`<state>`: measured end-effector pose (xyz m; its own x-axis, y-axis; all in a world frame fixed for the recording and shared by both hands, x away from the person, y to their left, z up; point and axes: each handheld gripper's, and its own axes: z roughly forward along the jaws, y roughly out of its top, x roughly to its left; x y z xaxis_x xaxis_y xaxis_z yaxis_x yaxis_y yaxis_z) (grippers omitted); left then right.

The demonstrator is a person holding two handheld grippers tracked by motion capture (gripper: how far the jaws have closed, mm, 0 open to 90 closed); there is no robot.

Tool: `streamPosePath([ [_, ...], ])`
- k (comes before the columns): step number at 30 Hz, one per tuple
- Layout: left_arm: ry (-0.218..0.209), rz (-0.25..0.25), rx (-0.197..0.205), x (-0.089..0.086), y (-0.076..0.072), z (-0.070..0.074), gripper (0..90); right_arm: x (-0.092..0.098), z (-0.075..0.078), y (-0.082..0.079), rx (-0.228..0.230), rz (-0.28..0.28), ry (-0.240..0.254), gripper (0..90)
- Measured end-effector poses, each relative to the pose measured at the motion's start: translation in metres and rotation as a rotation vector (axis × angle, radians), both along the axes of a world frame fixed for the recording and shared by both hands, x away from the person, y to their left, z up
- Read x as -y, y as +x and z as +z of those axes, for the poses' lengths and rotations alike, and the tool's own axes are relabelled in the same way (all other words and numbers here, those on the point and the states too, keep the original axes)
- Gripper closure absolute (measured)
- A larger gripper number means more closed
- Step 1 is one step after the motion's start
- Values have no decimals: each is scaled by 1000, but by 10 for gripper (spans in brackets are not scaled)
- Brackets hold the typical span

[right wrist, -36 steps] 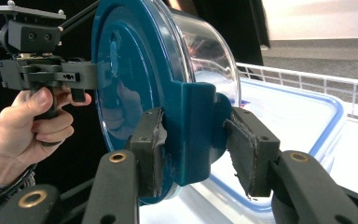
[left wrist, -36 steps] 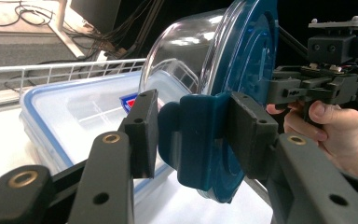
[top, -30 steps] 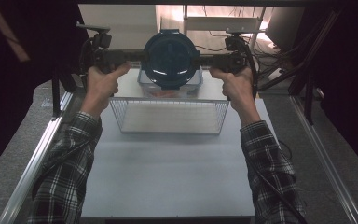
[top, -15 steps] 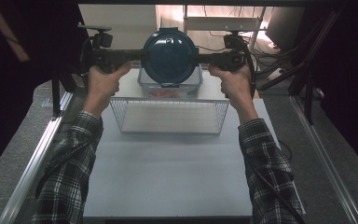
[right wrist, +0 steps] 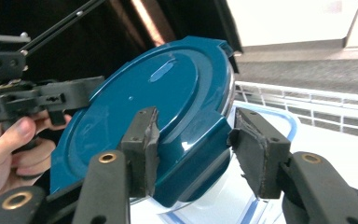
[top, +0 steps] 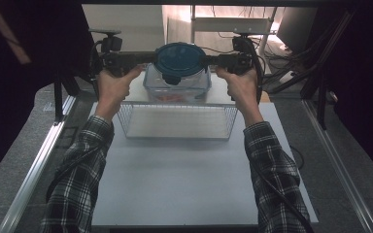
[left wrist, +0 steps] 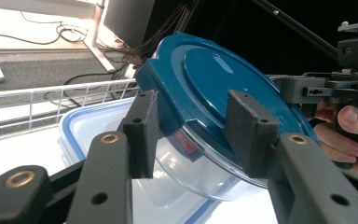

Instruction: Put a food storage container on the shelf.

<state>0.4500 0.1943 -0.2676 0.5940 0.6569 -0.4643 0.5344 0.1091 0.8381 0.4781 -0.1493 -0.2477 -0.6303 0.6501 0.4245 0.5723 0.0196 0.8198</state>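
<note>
High view: a round glass container with a teal lid [top: 180,59] hangs in the air between the two tools, above the far edge of the wire basket [top: 177,121] and directly over a clear rectangular box [top: 175,86] that sits behind the basket on the tabletop [top: 175,184]. The left hand-held gripper [top: 145,58] takes it from one side, the right hand-held gripper [top: 212,60] from the other. Compared with the frames a second and half a second back, the hands sit at much the same place, but the lid, then tipped toward the camera, now lies closer to level. The right gripper's jaws have just been opening slightly, with the lid latch between them.

Left gripper view: the jaws pinch the lid's rim flap; both pads [left wrist: 142,133] bear on the teal plastic. The container tilts, its glass bowl hanging over the blue-rimmed box [left wrist: 81,140] below.

Right gripper view: one pad [right wrist: 142,149] presses the opposite latch; the other pad [right wrist: 256,149] lies close against the latch's far edge, though contact there cannot be confirmed.

Assessment: the container appears to be levelling out for lowering. A slackening right grip is a concern while the load is still airborne.
</note>
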Motion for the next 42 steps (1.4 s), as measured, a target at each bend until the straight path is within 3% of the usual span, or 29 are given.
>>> streamPosePath([
  [4,5,17,6,1,-3,0,552,-5,4,-8,59,-68,-47,556],
  [6,21,19,10,2,-4,2,554,-5,7,-15,97,-87,-80,624],
  [10,26,27,9,3,-6,2,552,1,13,-33,111,-16,-37,755],
  [15,13,25,3,2,-8,1,541,-3,10,-57,141,47,-148,851],
  [18,17,24,3,2,-9,1,537,-4,2,-60,116,67,-179,875],
  [21,17,28,2,3,-9,2,535,-6,-3,-54,102,49,-180,892],
  [27,35,27,7,5,-9,3,511,-4,-4,-40,93,3,-155,891],
  [31,49,36,13,7,-9,5,508,-5,-7,-35,96,-20,-163,891],
  [33,51,28,70,6,-14,7,504,-5,-8,-35,95,-23,-161,876],
  [37,46,4,147,5,-29,10,348,-2,-13,-41,111,7,-151,768],
  [42,123,-40,153,10,-45,0,226,-3,-21,-53,138,41,-165,574],
])
